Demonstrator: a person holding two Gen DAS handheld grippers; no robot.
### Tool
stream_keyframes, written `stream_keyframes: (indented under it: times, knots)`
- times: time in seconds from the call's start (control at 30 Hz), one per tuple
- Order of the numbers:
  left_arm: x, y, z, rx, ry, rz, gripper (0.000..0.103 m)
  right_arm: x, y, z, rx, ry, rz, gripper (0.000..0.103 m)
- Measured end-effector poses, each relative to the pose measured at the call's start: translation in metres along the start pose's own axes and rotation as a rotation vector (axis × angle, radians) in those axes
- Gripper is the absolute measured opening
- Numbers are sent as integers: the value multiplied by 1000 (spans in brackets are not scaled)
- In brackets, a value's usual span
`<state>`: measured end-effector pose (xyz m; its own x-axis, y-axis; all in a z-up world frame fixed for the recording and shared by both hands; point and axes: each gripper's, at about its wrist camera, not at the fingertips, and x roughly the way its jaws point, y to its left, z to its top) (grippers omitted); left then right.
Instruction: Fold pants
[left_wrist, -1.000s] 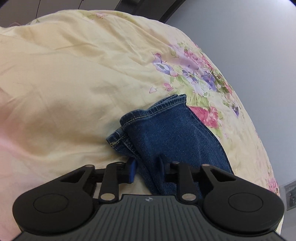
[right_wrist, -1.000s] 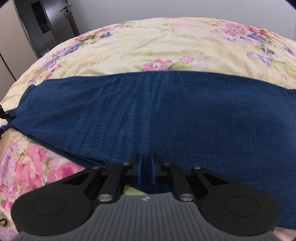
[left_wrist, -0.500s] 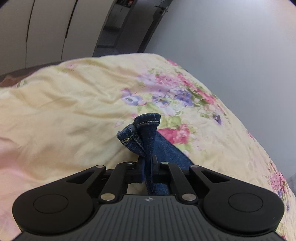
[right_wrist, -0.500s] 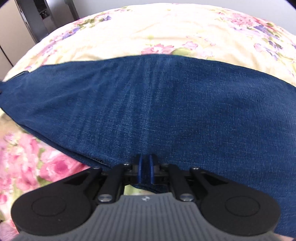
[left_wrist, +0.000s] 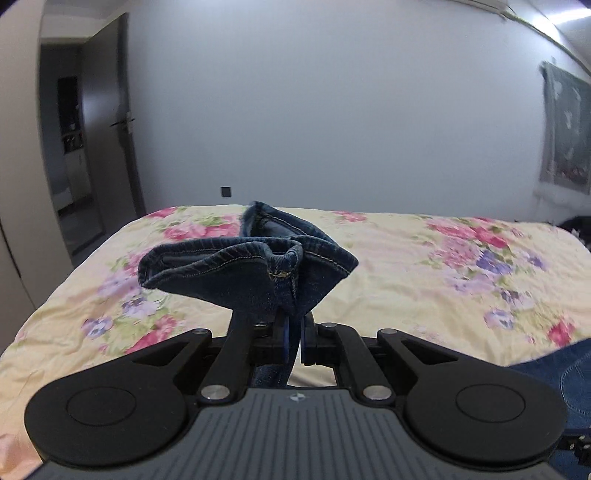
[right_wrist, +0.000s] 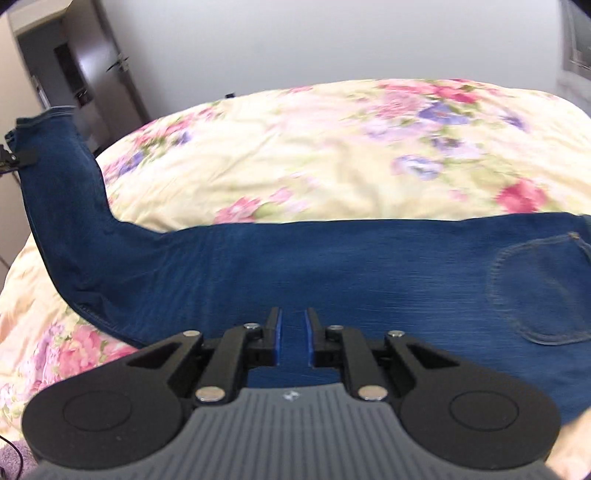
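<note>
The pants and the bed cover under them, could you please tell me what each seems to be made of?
The pants look like dark blue denim: matte twill weave, tan contrast stitching on hem and pocket. The bed cover looks like thin woven fabric, probably cotton or a blend, pale yellow with a printed floral pattern, softly creased, with little sheen.

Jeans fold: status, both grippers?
Left gripper shut on leg cuffs, lifted off bed. Right gripper just opening, jeans between pads. Nothing in the way.

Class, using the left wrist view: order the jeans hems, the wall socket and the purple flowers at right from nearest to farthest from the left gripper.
1. Jeans hems, bunched just above the left gripper.
2. Purple flowers, on the bedspread, right.
3. Wall socket, far wall, left of centre.
</note>
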<state>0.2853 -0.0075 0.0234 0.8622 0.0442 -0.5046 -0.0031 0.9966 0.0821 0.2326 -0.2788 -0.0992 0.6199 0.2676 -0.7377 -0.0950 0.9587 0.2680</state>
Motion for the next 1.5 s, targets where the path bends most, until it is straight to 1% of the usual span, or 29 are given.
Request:
stream_keyframes:
  times: [0.07,0.13,0.17,0.23,0.33,0.4,0.43,0.47,0.5,0.53,0.57,0.63,0.7,0.77,0.8,0.83,0.87,0.9,0.97,1.03,1.07,1.1,1.17,1.2,1.23,1.3,1.37,1.43,1.5]
  knots:
    - [8,-49,-12,113,9,3,5,-15,-27,-4,34,-11,-22,9]
    - [17,-97,-34,230,20,7,5,-23,-50,-10,69,-14,-53,9]
    - [22,-120,-50,289,38,7,5,-32,-68,-16,89,-12,-63,9]
    - [29,-160,-86,386,75,-10,5,-38,-89,-28,131,5,-73,9]
    - [35,-198,-141,452,160,-53,5,-42,-112,-48,180,36,-83,9]
    - [36,-208,-166,473,196,-53,6,-41,-120,-60,196,50,-86,9]
    - [37,-209,-174,469,212,-56,7,-40,-122,-64,204,55,-84,9]
    - [39,-205,-178,453,239,-63,8,-40,-124,-68,210,59,-77,9]
    - [42,-200,-180,426,271,-84,13,-39,-125,-70,212,63,-70,9]
    - [43,-191,-179,369,316,-134,22,-41,-124,-74,211,66,-63,9]
    - [45,-182,-176,318,340,-179,26,-40,-123,-76,209,68,-54,9]
    - [46,-164,-170,219,377,-270,39,-37,-119,-77,201,72,-31,9]
    - [49,-148,-163,145,428,-334,42,-33,-112,-75,192,73,-5,9]
    - [51,-134,-156,84,465,-408,53,-30,-103,-73,183,74,34,10]
    - [51,-126,-153,53,482,-458,65,-28,-99,-71,182,73,58,13]
    - [50,-118,-150,18,493,-508,71,-27,-94,-70,182,72,82,16]
    - [48,-111,-146,-6,497,-534,71,-26,-90,-68,187,70,110,28]
    - [45,-105,-142,-17,494,-543,71,-25,-85,-66,196,67,129,37]
    - [39,-94,-132,-18,477,-534,71,-19,-77,-59,222,71,169,38]
    - [35,-80,-119,-12,456,-516,71,-12,-71,-53,263,84,209,45]
    - [33,-73,-112,-4,445,-496,71,-6,-69,-50,284,93,228,53]
    - [33,-67,-103,8,430,-471,71,-1,-66,-47,301,101,245,57]
    - [30,-53,-90,38,403,-417,71,12,-60,-43,341,128,284,58]
    - [29,-45,-84,47,391,-386,71,20,-59,-42,370,146,297,62]
    - [29,-36,-78,53,380,-363,71,30,-59,-42,418,170,311,63]
    - [29,-20,-68,58,364,-328,71,50,-60,-45,517,215,347,63]
    - [29,-3,-62,64,355,-301,71,67,-60,-51,614,240,378,61]
    - [29,11,-61,70,350,-278,71,80,-60,-56,690,238,395,58]
    - [31,21,-62,78,352,-263,71,91,-60,-60,763,230,397,51]
